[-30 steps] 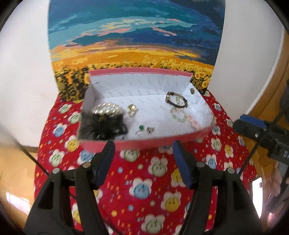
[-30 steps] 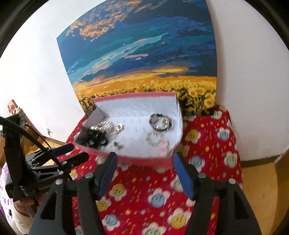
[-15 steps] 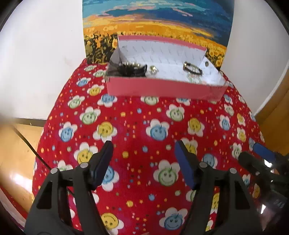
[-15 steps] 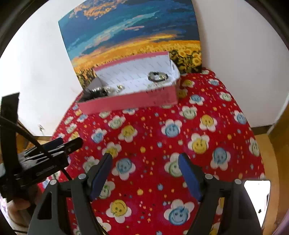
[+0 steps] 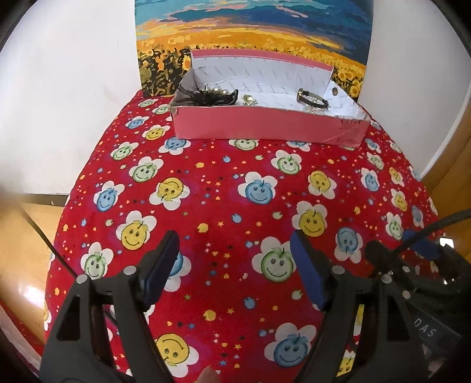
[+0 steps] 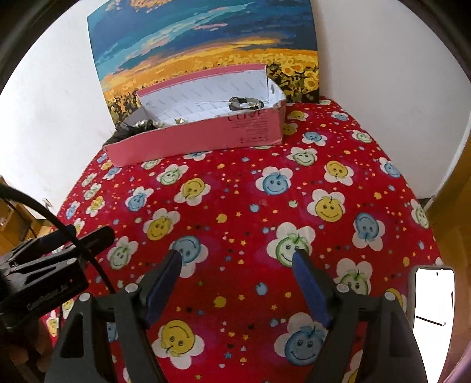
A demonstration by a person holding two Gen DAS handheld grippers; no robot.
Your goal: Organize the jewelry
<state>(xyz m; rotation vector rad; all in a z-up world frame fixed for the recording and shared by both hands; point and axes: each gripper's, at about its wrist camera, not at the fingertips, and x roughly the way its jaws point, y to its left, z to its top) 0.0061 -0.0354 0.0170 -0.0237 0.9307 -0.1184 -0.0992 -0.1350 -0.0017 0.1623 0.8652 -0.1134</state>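
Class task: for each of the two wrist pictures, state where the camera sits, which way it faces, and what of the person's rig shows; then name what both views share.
Left wrist: sits behind the open left gripper, facing the pink box across the red cloth; the right gripper shows at right.
Right wrist: sits behind the open right gripper, facing the same pink box from its right; the left gripper shows at left.
Shared: box, cloth, sunflower painting.

Both grippers (image 5: 234, 259) (image 6: 237, 278) empty (jaws apart)
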